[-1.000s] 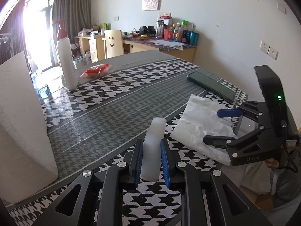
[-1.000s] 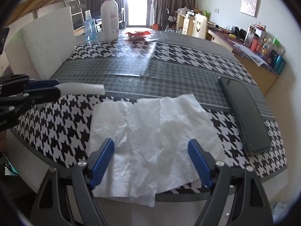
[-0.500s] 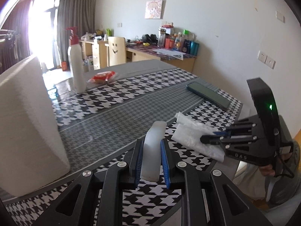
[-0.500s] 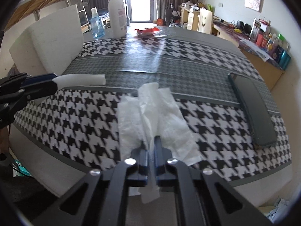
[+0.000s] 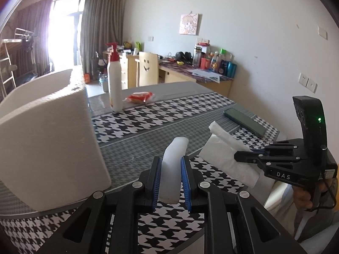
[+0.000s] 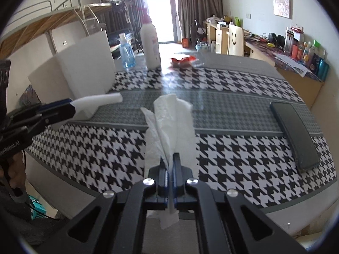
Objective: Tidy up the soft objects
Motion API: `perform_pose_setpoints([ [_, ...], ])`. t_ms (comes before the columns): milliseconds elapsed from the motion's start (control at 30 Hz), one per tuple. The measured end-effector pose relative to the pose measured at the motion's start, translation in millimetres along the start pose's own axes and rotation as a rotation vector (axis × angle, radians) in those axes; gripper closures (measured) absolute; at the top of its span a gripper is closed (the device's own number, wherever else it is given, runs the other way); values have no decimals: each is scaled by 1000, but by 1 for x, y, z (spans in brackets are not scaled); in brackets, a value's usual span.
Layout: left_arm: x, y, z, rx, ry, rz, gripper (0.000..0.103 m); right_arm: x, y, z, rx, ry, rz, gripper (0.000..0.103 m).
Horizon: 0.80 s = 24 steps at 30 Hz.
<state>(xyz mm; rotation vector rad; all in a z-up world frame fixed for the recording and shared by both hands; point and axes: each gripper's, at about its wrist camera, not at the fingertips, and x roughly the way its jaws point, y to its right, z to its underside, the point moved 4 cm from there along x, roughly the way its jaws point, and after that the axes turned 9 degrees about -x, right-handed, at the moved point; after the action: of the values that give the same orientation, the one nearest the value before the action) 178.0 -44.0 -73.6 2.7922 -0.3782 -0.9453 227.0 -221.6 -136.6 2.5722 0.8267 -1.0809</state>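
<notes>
My left gripper [image 5: 170, 163] is shut on a white foam strip [image 5: 174, 163] that sticks forward between its blue pads; the same strip [image 6: 99, 100] shows at the left of the right wrist view. My right gripper [image 6: 169, 158] is shut on a crumpled white paper towel [image 6: 169, 122], pinching its near edge so the sheet stands bunched and lifted off the houndstooth table [image 6: 233, 154]. In the left wrist view the towel [image 5: 224, 154] hangs from the right gripper [image 5: 239, 155] at the table's right front edge.
A large white foam block [image 5: 48, 133] stands at the left. Farther back are a white pump bottle [image 5: 114, 84], a red snack packet [image 5: 139, 96] and a blue bottle [image 6: 126, 51]. A dark phone [image 6: 294, 135] lies at the right. A hand [image 5: 305, 196] holds the right gripper.
The right gripper closed on the flat towel's near edge and lifted it, bunching the sheet. The left gripper rose with the foam strip; the foam block now looms closer at the left.
</notes>
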Motion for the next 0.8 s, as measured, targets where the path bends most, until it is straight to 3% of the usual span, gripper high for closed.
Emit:
perform_pose_setpoints([
  [600, -24, 2, -11, 8, 67, -21, 83, -25, -17, -24, 0, 98, 8, 98],
  [800, -27, 1, -16, 5, 86, -27, 83, -32, -19, -31, 9, 120, 46, 98],
])
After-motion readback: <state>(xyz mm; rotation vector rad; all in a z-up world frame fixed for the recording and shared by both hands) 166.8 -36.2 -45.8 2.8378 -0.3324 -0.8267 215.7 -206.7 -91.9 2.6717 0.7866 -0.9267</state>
